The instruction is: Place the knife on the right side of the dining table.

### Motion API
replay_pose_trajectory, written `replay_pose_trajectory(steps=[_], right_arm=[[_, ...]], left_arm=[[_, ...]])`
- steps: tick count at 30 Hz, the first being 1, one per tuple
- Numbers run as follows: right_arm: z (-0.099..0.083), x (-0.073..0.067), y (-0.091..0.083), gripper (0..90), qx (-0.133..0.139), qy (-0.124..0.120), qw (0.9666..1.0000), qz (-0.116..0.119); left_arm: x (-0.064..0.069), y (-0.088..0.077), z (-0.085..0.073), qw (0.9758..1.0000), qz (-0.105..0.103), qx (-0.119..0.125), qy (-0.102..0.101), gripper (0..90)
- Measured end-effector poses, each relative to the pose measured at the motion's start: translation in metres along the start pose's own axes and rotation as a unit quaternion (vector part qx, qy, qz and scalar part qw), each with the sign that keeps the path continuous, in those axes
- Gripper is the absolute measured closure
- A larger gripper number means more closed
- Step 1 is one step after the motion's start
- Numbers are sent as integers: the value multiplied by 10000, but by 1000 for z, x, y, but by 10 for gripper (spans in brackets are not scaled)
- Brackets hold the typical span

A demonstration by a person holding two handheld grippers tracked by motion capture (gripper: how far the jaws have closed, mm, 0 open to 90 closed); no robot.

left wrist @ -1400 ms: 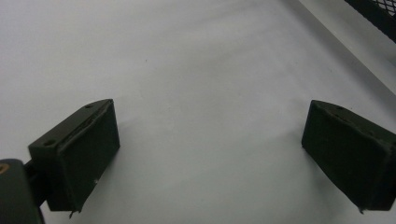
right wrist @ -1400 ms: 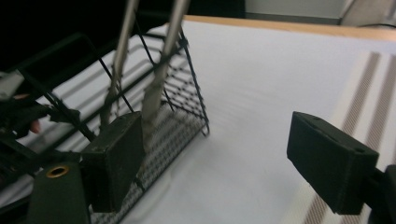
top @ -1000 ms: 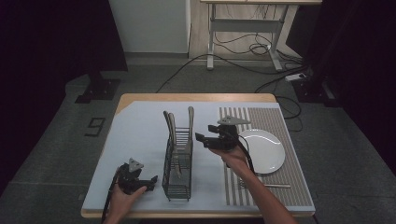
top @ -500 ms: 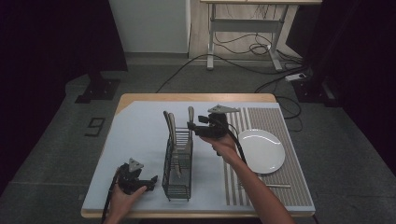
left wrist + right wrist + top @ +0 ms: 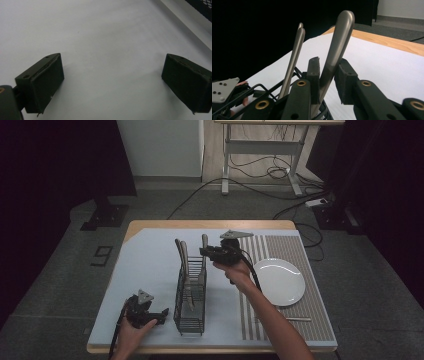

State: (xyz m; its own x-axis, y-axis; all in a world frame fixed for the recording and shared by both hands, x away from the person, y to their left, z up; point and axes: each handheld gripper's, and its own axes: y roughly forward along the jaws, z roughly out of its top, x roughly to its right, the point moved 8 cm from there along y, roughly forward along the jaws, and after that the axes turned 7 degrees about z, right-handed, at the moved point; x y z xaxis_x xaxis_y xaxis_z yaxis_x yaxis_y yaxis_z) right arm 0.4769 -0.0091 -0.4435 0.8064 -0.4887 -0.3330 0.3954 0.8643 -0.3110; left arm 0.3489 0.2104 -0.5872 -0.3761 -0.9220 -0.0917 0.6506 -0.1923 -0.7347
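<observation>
**Operator:** Brushed-steel utensil handle stands between the jaws of the right gripper. Confirm the grip.

**Inspector:** Confirmed. The jaws have just been closing, and in the right gripper view both pads now sit against the lower part of the handle, one on each side. The handle leans slightly and its rounded end rises well above the pads.

**Operator:** Location of the handle?

**Inspector:** It stands in the black wire cutlery basket, at the basket's far end, on the side toward the right gripper. The gripper reaches it level, from the plate side.

**Operator:** Other contents of the basket?

**Inspector:** Two more steel handles stand close together on the opposite side of the same end, leaning slightly. They are apart from the held handle.

**Operator:** State of the left gripper?

**Inspector:** The left gripper rests near the front edge of the table, just beside the basket's near end. In the left gripper view its jaws stand wide apart with nothing between them, above the pale blue mat.

**Operator:** Surroundings?

**Inspector:** A white plate lies on the striped grey mat, to the right of the basket. Both mats cover a wooden table.
</observation>
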Motion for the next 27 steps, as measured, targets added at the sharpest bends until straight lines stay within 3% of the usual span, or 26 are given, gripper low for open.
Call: replay_pose_trajectory(steps=[4,7,14,16,27], right_arm=[[1,-2,-2,779,32,41,10000,38],[7,-10,-6,811,207,112,9995,196],[15,-22,-10,836,304,25,9992,265],[18,-26,-14,838,333,-174,9992,165],[18,-32,-26,839,343,-293,9989,116]], left_arm=[[0,0,0,10000,2,-1,-3,38],[0,0,0,10000,4,0,1,38],[0,0,0,10000,5,-4,11,38],[0,0,0,10000,4,-10,15,38],[0,0,0,10000,3,-11,14,38]])
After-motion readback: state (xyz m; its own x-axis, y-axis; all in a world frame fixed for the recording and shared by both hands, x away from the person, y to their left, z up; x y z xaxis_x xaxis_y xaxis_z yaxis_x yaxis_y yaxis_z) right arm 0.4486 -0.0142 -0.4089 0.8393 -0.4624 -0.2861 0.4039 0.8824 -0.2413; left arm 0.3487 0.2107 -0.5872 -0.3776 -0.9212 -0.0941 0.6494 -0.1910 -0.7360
